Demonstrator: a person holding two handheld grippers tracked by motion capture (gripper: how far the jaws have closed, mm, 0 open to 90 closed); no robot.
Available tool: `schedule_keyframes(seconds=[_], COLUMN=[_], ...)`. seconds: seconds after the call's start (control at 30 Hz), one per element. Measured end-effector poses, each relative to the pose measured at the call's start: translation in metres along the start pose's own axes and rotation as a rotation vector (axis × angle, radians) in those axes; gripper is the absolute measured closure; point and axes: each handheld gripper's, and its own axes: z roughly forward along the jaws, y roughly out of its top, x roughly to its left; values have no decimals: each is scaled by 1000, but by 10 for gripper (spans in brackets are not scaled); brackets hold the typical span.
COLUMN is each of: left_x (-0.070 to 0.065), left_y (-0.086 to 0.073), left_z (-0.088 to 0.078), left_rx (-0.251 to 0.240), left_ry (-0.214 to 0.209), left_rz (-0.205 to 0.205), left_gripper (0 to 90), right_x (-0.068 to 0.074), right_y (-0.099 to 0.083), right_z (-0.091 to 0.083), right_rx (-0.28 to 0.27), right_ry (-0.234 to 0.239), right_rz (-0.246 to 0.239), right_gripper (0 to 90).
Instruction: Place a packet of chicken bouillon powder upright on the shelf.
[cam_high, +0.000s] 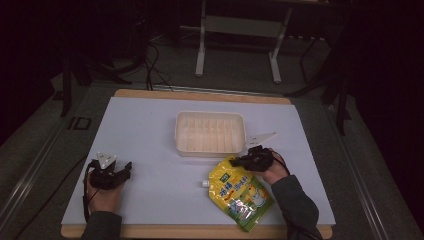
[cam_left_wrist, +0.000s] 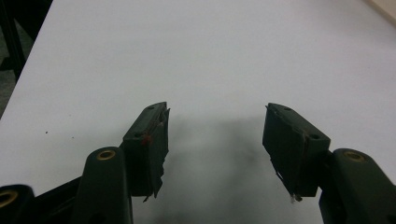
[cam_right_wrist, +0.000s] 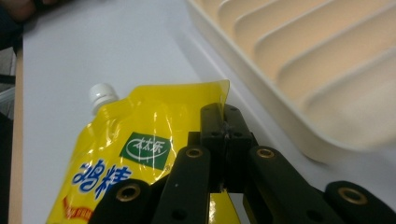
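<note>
Yellow pouch (cam_right_wrist: 140, 140) edge hidden inside right gripper (cam_right_wrist: 225, 128)

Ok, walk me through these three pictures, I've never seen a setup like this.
No robot here: a person holds a two-jaw gripper in each hand. The high view looks down on a white table. On it lie a ribbed cream plastic tray and a yellow spouted pouch with a white cap. The other two pictures come from cameras riding on the grippers. The left gripper is open over bare table, holding nothing. The right gripper is shut on the pouch's top corner, beside the tray.
</note>
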Motion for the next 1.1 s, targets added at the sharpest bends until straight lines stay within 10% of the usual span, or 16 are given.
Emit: schedule_keyframes(seconds=[1.1], left_x=[0], left_y=[0], left_z=[0], left_rx=[4], left_ry=[6], left_rz=[-3], left_gripper=[401], right_x=[-21], right_y=[-14], right_z=[-173], right_rx=[-334], right_ry=[-343], right_rz=[114], right_gripper=[900])
